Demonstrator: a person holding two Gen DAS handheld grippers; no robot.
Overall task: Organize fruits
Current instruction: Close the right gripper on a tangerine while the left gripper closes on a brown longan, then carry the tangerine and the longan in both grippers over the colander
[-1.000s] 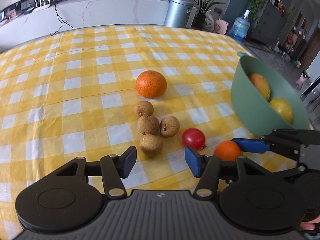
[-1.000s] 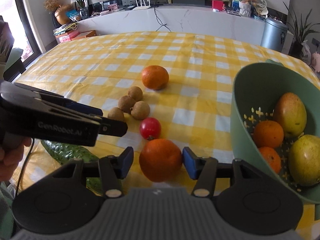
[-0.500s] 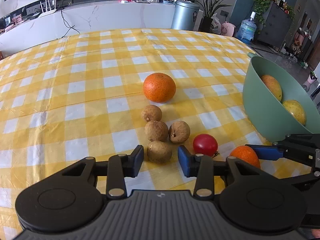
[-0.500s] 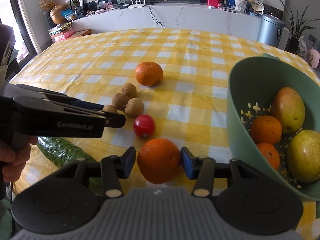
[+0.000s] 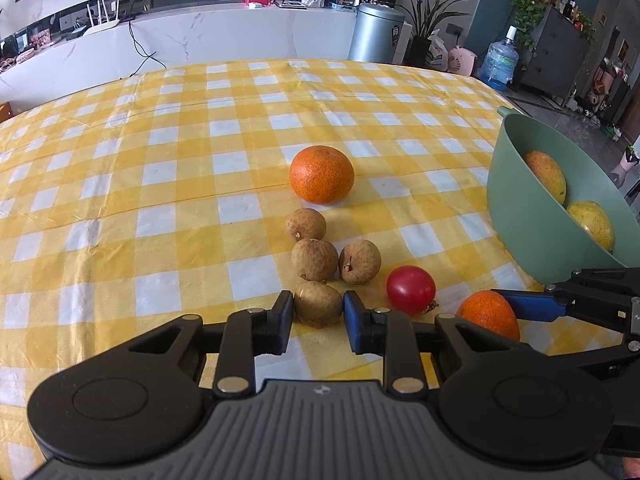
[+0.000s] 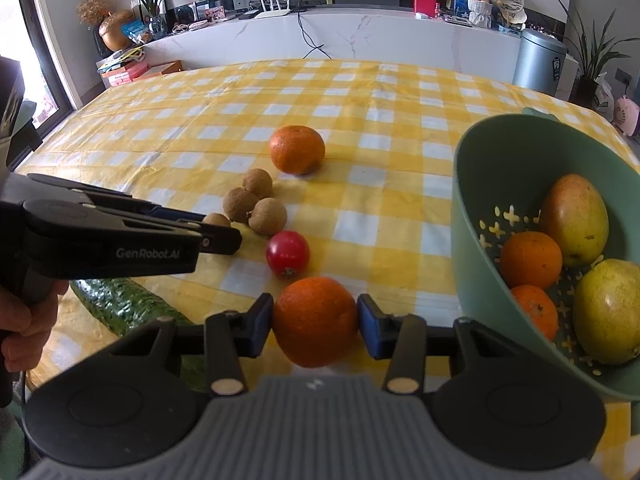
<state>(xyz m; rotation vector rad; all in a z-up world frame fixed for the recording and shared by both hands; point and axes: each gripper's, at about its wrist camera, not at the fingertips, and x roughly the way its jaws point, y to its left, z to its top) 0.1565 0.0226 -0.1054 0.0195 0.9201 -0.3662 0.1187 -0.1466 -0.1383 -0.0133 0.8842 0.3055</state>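
My left gripper (image 5: pixel 317 307) is shut on the nearest brown longan (image 5: pixel 318 303) on the yellow checked tablecloth. Three more longans (image 5: pixel 316 258) lie just beyond it, then a big orange (image 5: pixel 322 174). A red cherry tomato (image 5: pixel 411 289) lies to the right. My right gripper (image 6: pixel 316 318) is shut on a small orange (image 6: pixel 315 320), low over the cloth beside the green colander bowl (image 6: pixel 472 216). The bowl holds a mango (image 6: pixel 576 218), a yellow fruit (image 6: pixel 608 310) and two small oranges (image 6: pixel 530 258).
A green cucumber (image 6: pixel 120 306) lies at the table's near left edge, under the left gripper. The bowl (image 5: pixel 520 216) stands at the right edge of the table. A white counter and a metal bin (image 5: pixel 374 32) stand beyond the far edge.
My left gripper moved forward and closed its jaws around the nearest longan. My right gripper closed onto the small orange and shifted a little toward the bowl.
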